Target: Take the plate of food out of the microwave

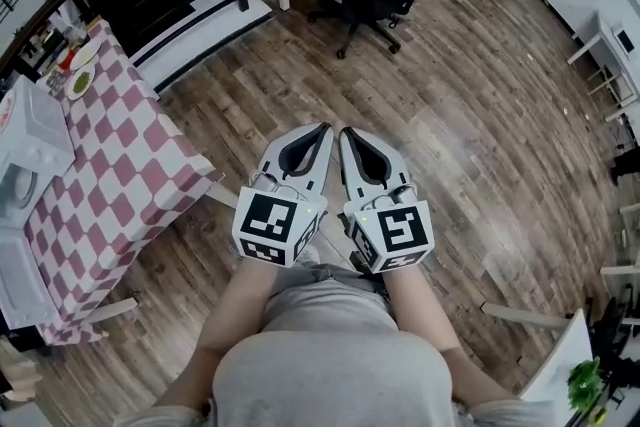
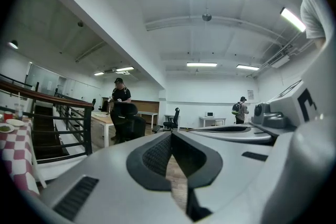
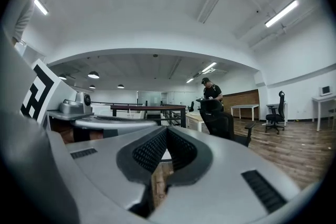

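**Head view:** the left gripper and right gripper are side by side, both closed and empty. A white appliance, probably the microwave, stands on the checked table, well left of the fingers. The left gripper is nearer. No plate inside is visible.

**Left gripper view:** jaws are together, with the table at far left.

**Right gripper view:** jaws are together, and the appliance is not shown.

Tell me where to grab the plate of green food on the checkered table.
Pinch the plate by its rim. It lies flat and shallow on the table, so only the edge offers a grip. Come in level, probably from the table's open floor side; other tableware crowds its far side. The left tongs and right tongs are shut; open one first.
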Demonstrator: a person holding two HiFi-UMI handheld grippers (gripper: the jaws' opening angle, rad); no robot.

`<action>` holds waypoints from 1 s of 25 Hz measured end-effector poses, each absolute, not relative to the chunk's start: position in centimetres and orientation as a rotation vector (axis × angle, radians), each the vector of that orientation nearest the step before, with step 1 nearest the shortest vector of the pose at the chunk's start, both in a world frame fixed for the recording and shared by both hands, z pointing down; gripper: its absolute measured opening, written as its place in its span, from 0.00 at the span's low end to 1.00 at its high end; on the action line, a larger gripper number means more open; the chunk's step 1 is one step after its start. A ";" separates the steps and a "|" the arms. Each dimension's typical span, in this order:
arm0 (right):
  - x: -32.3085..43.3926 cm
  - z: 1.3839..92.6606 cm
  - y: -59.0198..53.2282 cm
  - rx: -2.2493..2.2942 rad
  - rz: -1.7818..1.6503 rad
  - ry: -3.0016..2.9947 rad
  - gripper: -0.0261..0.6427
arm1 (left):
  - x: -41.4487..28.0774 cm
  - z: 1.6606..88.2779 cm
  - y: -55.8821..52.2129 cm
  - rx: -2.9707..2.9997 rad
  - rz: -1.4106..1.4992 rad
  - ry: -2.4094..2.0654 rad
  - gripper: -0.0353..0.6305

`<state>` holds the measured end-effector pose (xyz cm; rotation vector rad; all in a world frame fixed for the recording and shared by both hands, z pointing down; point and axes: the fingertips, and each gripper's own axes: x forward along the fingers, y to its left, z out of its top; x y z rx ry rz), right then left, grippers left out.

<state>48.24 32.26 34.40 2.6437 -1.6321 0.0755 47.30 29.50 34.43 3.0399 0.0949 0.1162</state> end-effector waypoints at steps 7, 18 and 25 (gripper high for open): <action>46.9 34.8 29.5 2.570 0.082 -1.739 0.07 | 45.6 34.7 26.6 3.035 0.112 -0.052 0.06; 44.1 33.8 24.6 2.440 0.037 -1.924 0.07 | 41.9 34.0 21.2 3.017 0.070 -0.305 0.06; 40.9 33.1 21.7 2.342 0.008 -2.051 0.07 | 38.5 33.3 18.5 3.004 0.041 -0.460 0.06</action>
